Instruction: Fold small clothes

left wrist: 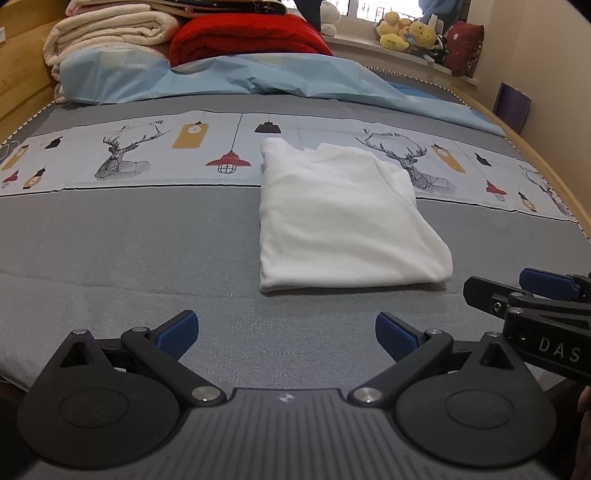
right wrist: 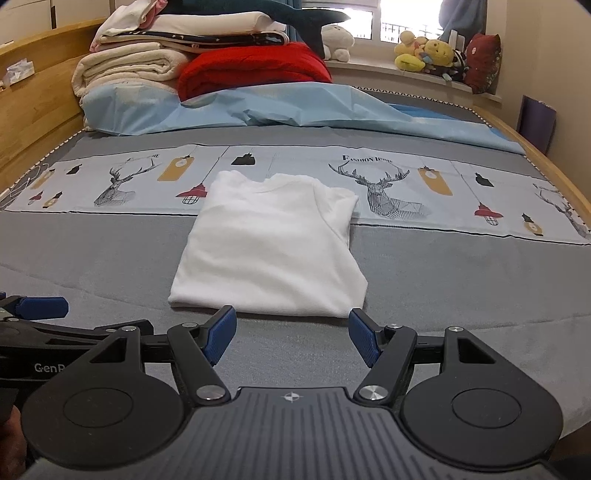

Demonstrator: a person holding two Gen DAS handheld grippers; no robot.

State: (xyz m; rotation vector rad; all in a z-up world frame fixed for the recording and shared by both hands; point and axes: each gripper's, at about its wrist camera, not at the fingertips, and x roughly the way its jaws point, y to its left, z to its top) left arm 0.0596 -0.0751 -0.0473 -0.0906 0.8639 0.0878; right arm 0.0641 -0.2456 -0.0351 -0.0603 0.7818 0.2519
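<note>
A white garment (left wrist: 343, 218) lies folded into a neat rectangle on the grey bed sheet (left wrist: 129, 266); it also shows in the right wrist view (right wrist: 273, 254). My left gripper (left wrist: 286, 336) is open and empty, just short of the garment's near edge and a little to its left. My right gripper (right wrist: 291, 338) is open and empty, close in front of the garment's near edge. The right gripper also shows at the right edge of the left wrist view (left wrist: 535, 299), and the left gripper shows at the left of the right wrist view (right wrist: 37, 314).
A crumpled light blue sheet (left wrist: 240, 77) lies across the far part of the bed. Behind it are stacked cream blankets (left wrist: 110, 33) and a red blanket (left wrist: 247, 40). Plush toys (left wrist: 406, 33) sit on the window sill. A wooden bed frame (left wrist: 18, 85) runs along the left.
</note>
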